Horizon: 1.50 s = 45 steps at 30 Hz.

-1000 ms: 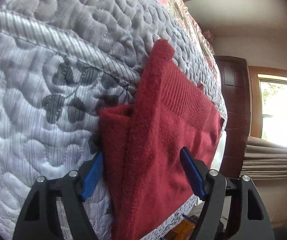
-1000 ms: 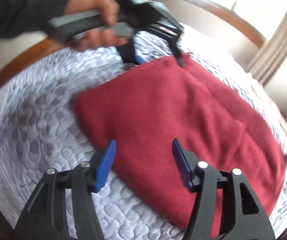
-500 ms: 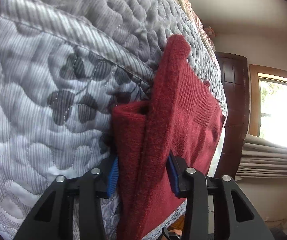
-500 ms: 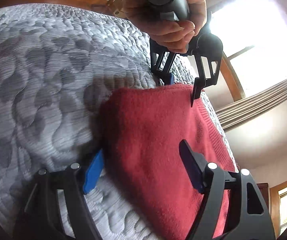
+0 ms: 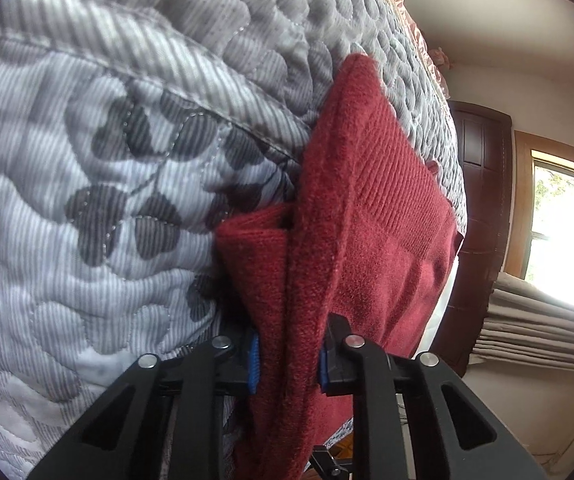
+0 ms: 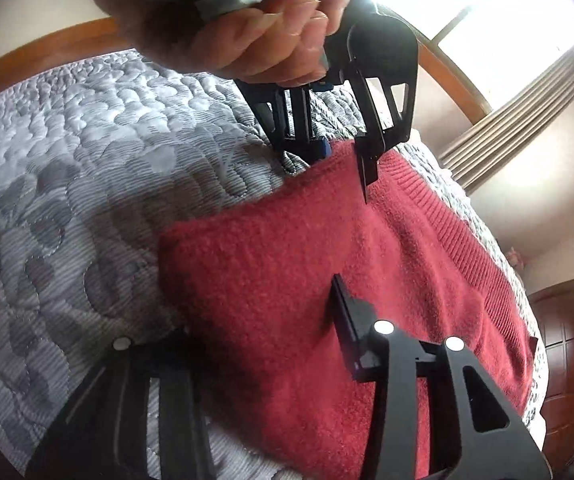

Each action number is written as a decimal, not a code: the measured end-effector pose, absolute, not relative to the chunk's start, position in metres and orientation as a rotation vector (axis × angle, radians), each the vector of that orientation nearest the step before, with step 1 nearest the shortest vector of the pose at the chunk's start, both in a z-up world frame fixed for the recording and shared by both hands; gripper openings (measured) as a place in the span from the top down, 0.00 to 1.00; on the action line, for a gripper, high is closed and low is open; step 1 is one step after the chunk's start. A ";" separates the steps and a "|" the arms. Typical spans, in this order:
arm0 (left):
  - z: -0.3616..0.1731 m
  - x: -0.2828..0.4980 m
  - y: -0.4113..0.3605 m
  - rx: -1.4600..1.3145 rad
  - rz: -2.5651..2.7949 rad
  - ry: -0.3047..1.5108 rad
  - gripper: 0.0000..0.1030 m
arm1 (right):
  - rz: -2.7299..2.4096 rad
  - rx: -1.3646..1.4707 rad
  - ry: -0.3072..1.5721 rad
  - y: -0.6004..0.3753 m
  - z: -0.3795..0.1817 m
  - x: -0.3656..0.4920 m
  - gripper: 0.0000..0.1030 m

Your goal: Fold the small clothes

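Spread across a bed's grey quilted cover (image 6: 87, 200), a folded red sweater (image 6: 287, 280) lies flat. Both claws grip its near edge: the left claw (image 5: 287, 356) is pinching a thick fold, and the right claw (image 6: 263, 328) is clamped over a corner.

Sweater (image 5: 367, 248): red knit cloth, fuzzy and matt, with a ribbed band along one edge. Quilt (image 5: 99, 168): grey-white stitched cloth, puffy, finely ribbed, matt, printed with dark leaves. Left gripper (image 5: 289, 354) and right gripper (image 6: 255, 340): matt black plastic with bright metal rivets, the left with blue pads (image 5: 252, 364); door (image 6: 563, 344) and bed frame (image 6: 39, 52): brown wood with a slight sheen.
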State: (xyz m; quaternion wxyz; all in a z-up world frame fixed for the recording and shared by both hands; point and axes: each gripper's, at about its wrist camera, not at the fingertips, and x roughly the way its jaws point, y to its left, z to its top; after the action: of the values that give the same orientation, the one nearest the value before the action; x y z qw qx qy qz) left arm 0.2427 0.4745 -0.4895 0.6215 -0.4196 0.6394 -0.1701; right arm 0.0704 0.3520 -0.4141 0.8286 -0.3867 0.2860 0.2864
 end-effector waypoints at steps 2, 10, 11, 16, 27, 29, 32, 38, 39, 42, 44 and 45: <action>-0.487 0.244 0.474 -0.963 -0.386 1.475 0.82 | 0.609 -0.775 0.637 0.350 -0.405 0.078 0.68; -0.461 0.250 0.467 -0.938 -0.363 1.488 0.85 | 0.603 -0.672 0.688 0.351 -0.373 0.097 0.71; -0.456 0.250 0.464 -0.929 -0.363 1.488 0.85 | 0.602 -0.659 0.693 0.350 -0.368 0.098 0.71; -0.432 0.256 0.452 -0.897 -0.348 1.488 0.85 | 0.583 -0.604 0.700 0.340 -0.358 0.090 0.71; -0.369 0.266 0.412 -0.822 -0.340 1.472 0.85 | 0.535 -0.491 0.699 0.304 -0.315 0.094 0.72; -0.357 0.268 0.402 -0.803 -0.340 1.469 0.85 | 0.526 -0.473 0.697 0.295 -0.308 0.096 0.72; -0.341 0.273 0.386 -0.784 -0.337 1.466 0.86 | 0.512 -0.438 0.699 0.280 -0.296 0.100 0.72; -0.317 0.279 0.358 -0.735 -0.342 1.463 0.86 | 0.478 -0.375 0.700 0.249 -0.277 0.105 0.72; -0.314 0.279 0.353 -0.727 -0.344 1.463 0.86 | 0.474 -0.367 0.700 0.244 -0.275 0.106 0.72; -0.302 0.282 0.334 -0.702 -0.347 1.462 0.86 | 0.459 -0.338 0.704 0.228 -0.268 0.108 0.72; -0.296 0.284 0.322 -0.686 -0.351 1.463 0.86 | 0.445 -0.321 0.705 0.218 -0.265 0.109 0.72; -0.293 0.286 0.316 -0.678 -0.352 1.466 0.86 | 0.438 -0.315 0.705 0.213 -0.264 0.110 0.72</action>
State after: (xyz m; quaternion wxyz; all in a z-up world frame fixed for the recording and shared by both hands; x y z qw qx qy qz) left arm 0.2859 0.3164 -0.2930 0.6775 -0.3019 0.6522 -0.1567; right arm 0.1101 0.2135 -0.2643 0.9030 -0.1525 0.3413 0.2120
